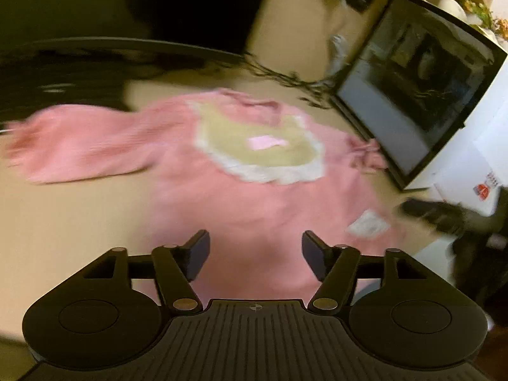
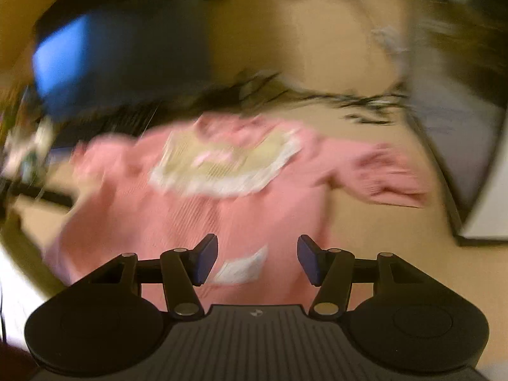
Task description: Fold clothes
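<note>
A pink sweater (image 1: pixel 254 197) with a beige, white-edged patch on its chest lies spread flat on the tan surface, one sleeve stretched out to the left. My left gripper (image 1: pixel 255 254) is open and empty, just above the sweater's lower hem. In the right wrist view the same sweater (image 2: pixel 190 216) lies under my right gripper (image 2: pixel 257 258), which is open and empty above a white label (image 2: pixel 241 266) near the hem. Both views are blurred by motion.
A dark screen (image 1: pixel 422 104) leans at the right, close to the sweater's right sleeve (image 1: pixel 365 155). A black cable (image 1: pixel 285 77) runs behind the sweater. A dark object (image 1: pixel 444 216) sits at the right. A blue-lit screen (image 2: pixel 60 60) is at the far left.
</note>
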Demonstrator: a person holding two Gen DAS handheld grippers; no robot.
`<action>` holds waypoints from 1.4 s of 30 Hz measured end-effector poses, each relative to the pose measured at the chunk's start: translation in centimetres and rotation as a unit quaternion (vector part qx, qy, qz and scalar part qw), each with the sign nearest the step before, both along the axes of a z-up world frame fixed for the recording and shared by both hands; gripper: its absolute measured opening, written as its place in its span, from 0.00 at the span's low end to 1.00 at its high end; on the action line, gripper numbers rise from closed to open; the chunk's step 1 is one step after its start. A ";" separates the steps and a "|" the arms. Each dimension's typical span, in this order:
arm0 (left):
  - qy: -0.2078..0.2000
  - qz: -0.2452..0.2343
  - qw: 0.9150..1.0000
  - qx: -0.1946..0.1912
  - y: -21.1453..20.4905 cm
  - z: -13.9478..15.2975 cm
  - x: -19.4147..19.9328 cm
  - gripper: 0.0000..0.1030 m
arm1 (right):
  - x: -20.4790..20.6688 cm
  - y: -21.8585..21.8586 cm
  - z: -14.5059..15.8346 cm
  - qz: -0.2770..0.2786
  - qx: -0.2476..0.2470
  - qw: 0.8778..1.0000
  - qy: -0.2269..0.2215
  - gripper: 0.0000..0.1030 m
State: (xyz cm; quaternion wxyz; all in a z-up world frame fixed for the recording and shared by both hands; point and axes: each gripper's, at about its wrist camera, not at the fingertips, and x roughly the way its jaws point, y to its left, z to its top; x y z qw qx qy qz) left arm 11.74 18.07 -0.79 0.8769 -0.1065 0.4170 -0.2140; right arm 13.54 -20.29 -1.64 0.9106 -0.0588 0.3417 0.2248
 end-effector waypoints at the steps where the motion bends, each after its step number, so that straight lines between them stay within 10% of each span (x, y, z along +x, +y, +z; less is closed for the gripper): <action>1: 0.003 -0.013 1.000 0.014 -1.3 -0.4 0.5 0.70 | -0.4 0.1 -0.8 0.014 -0.026 1.000 0.000 0.54; 5: 0.040 -0.031 0.997 0.060 -4.3 -3.0 1.1 0.77 | 0.8 -3.0 -1.0 -0.028 -0.042 0.999 -0.005 0.54; 10: 0.081 0.036 0.995 0.034 -4.3 -4.1 1.5 0.81 | 5.5 -4.2 1.0 -0.121 -0.091 0.980 -0.133 0.55; 15: 0.068 0.090 0.993 0.022 -5.2 -2.1 1.9 0.86 | 12.8 -3.7 -2.2 -0.173 -0.092 0.977 -0.079 0.55; 18: 0.039 0.085 0.995 0.038 -5.8 0.0 2.0 0.92 | 14.6 -4.5 -2.3 -0.178 -0.047 0.982 -0.037 0.13; 26: 0.013 0.076 0.997 0.031 -5.2 0.8 2.5 0.94 | 15.0 -3.0 12.2 -0.084 0.215 0.966 -0.112 0.11; 32: 0.008 0.071 0.997 -0.003 -3.6 0.5 5.5 0.94 | 17.2 4.4 15.7 0.016 0.248 0.965 -0.082 0.11; 38: 0.013 0.046 0.998 -0.027 -3.7 -0.6 7.0 0.96 | 17.9 11.8 14.6 0.080 0.222 0.968 -0.081 0.21; 42: 0.032 0.040 0.998 -0.027 -3.8 -1.8 7.4 0.96 | 17.6 11.5 14.9 0.083 0.222 0.965 -0.111 0.56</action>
